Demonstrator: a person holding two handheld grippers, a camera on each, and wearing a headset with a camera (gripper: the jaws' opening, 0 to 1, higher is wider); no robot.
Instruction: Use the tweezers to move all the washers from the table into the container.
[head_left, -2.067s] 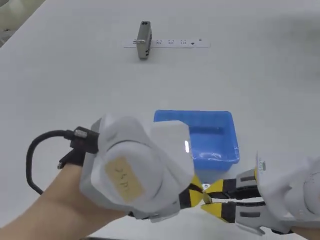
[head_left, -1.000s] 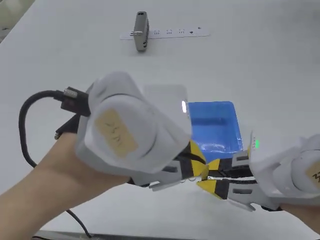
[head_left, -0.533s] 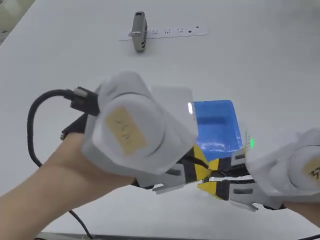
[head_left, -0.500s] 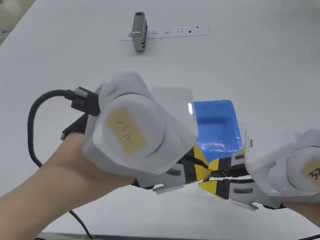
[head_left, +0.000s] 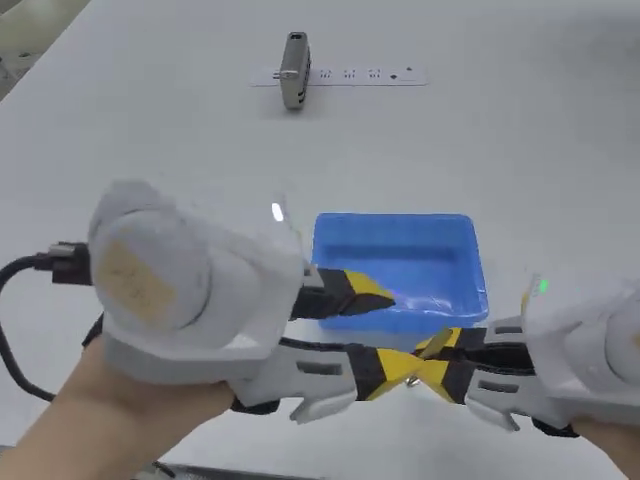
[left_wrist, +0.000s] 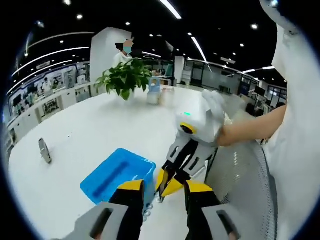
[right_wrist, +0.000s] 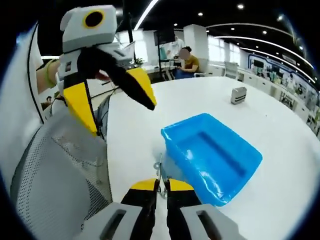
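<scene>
- The right gripper (right_wrist: 162, 182) has its jaws pressed together on the tweezers (right_wrist: 159, 172), a thin metal strip that runs out from between them toward 12 o'clock in the right gripper view; gripping it low down leaves the fine tips free to work
- Whether the tweezers' own tips are squeezed or sprung apart is too small to tell
- The left gripper (right_wrist: 124, 120) hangs at 10 o'clock in the right gripper view, its jaws spread wide with nothing in them; it faces the other gripper tip to tip, so it looks placed to steady or reseat the tweezers rather than to pick anything itself
- The washers (left_wrist: 147, 211) read as a few small grey bits on the table (head_left: 180, 150), at 6 o'clock in the left gripper view, just beside the near corner of the container (head_left: 392, 220); the tweezer tips point at that same spot
- In the head view the container sits close by at 12 o'clock from where the two grippers meet, so each carry is short; its floor looks bare, so I judge the job barely begun
- A power strip (head_left: 350, 75) lies far off at 12 o'clock, well apart from the work
</scene>
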